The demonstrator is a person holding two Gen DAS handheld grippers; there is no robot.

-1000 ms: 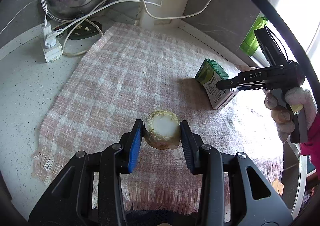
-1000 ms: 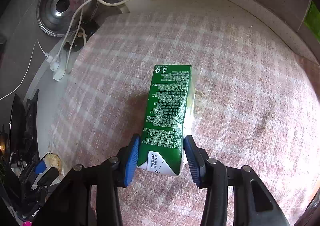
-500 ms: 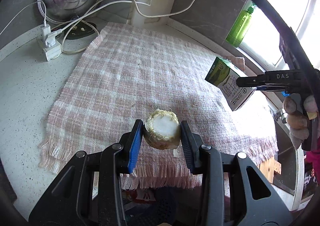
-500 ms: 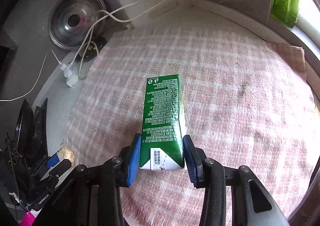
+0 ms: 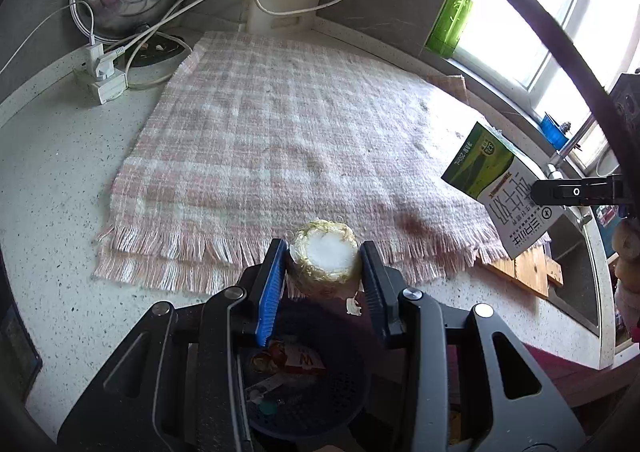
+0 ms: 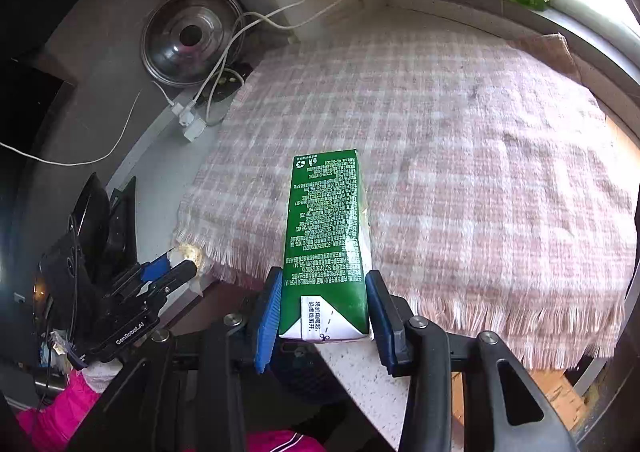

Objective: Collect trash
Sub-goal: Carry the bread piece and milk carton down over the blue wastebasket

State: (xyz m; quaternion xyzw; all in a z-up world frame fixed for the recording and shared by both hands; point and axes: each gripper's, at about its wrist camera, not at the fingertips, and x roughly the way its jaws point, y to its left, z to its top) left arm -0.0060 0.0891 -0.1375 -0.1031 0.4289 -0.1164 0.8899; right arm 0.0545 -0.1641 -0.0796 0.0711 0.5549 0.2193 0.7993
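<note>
The left tongs (image 5: 323,264) clench a corn cob (image 5: 325,257) above the tabletop (image 5: 52,188) edge, over a dark bin (image 5: 312,392) holding wrappers. The right tongs (image 6: 322,306) grip a green carton (image 6: 326,240) by its end, raised over the fringe of the checked cloth (image 6: 460,156).

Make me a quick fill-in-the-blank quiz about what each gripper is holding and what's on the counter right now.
1. The left gripper is shut on a piece of ____.
2. The right gripper grips a carton whose printed side is ____ in colour.
3. The checked cloth on the counter is white and ____.
4. Against the back wall leans a shiny metal pot ____.

Missing words: corn cob; green; pink; lid
</note>
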